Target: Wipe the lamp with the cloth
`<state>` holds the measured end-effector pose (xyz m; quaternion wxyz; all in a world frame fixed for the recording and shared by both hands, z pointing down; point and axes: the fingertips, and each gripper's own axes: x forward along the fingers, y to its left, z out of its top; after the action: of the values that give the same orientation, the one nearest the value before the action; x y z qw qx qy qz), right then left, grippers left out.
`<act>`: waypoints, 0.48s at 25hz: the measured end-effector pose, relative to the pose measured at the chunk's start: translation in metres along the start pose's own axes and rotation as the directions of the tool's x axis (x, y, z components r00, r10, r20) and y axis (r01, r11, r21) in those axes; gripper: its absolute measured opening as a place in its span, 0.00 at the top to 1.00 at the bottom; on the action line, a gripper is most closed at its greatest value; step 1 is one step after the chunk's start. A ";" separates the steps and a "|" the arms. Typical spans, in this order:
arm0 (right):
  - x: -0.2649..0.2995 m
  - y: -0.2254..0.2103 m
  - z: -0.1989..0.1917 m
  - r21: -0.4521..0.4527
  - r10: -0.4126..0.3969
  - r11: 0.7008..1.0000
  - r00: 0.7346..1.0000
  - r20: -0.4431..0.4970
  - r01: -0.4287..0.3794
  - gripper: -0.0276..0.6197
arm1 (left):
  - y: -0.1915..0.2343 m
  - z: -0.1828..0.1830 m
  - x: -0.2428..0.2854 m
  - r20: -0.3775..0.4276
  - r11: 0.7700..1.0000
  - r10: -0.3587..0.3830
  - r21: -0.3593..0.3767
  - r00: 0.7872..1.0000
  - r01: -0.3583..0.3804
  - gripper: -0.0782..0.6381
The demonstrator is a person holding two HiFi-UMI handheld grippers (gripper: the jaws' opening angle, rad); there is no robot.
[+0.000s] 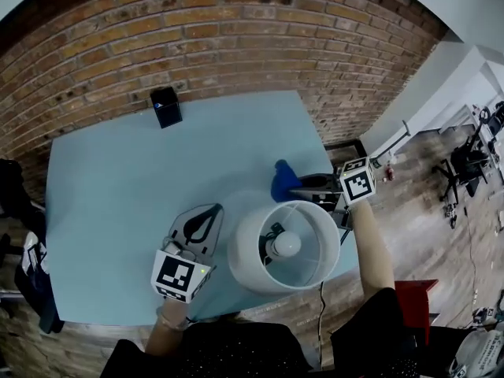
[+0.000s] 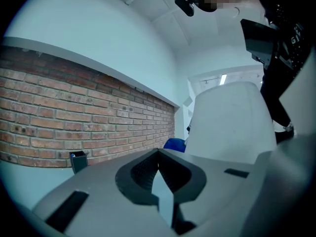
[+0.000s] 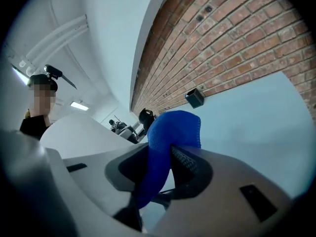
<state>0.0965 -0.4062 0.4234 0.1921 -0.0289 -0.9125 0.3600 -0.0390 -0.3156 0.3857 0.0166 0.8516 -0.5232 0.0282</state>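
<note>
- Head view: I see the lamp (image 1: pixel 250 250) standing on the pale blue table (image 1: pixel 118 195) near its front right edge. The top of its white shade (image 1: pixel 313 241) opens toward my camera, and the bulb (image 1: pixel 287 244) shows inside.
- My right gripper (image 1: pixel 305 187) comes in from the right, just behind the shade. The right gripper view shows its jaws clamped on the blue cloth (image 1: pixel 283 181), which bunches up above the tips and hangs down between the pads.
- The cloth sits close to the far rim of the shade; I can't tell whether the two touch.
- My left gripper (image 1: pixel 206 217) is low over the table, just left of the shade. The left gripper view shows its jaws together at the tips with nothing between them.
- In that same view the shade rises close on the right, and a bit of the cloth peeks out past its edge.
- A small black box (image 1: pixel 166 106) stands at the table's far edge by the brick wall (image 1: pixel 197 38), well apart from the lamp.
</note>
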 end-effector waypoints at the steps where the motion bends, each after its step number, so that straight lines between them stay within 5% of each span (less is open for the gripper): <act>1: 0.002 -0.004 0.003 -0.004 0.004 1.000 1.000 -0.015 -0.004 0.77 | 0.001 0.000 -0.002 -0.003 1.000 0.006 0.000 1.000 -0.006 0.88; 4: 0.005 0.022 0.043 -0.134 0.060 0.989 0.998 -0.031 -0.064 0.77 | 0.005 0.004 -0.009 0.005 1.000 0.023 0.011 1.000 -0.023 0.88; 7: 0.009 0.088 0.093 -0.291 0.223 0.927 0.971 -0.082 -0.237 0.77 | 0.005 0.020 -0.018 0.042 0.999 0.031 0.011 0.999 -0.032 0.88; 9: 0.012 0.131 0.113 -0.362 0.339 0.856 0.929 -0.146 -0.369 0.77 | 0.004 0.033 -0.024 0.069 0.999 0.026 0.023 0.997 -0.028 0.88; 12: 0.019 0.168 0.110 -0.371 0.483 0.737 0.824 -0.296 -0.565 0.77 | 0.001 0.047 -0.031 0.091 0.999 0.016 0.037 0.996 -0.020 0.88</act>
<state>0.0238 -0.3499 0.2440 0.1521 -0.3609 -0.9027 0.1781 -0.0525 -0.2916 0.3371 -0.0236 0.8474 -0.5305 -0.0004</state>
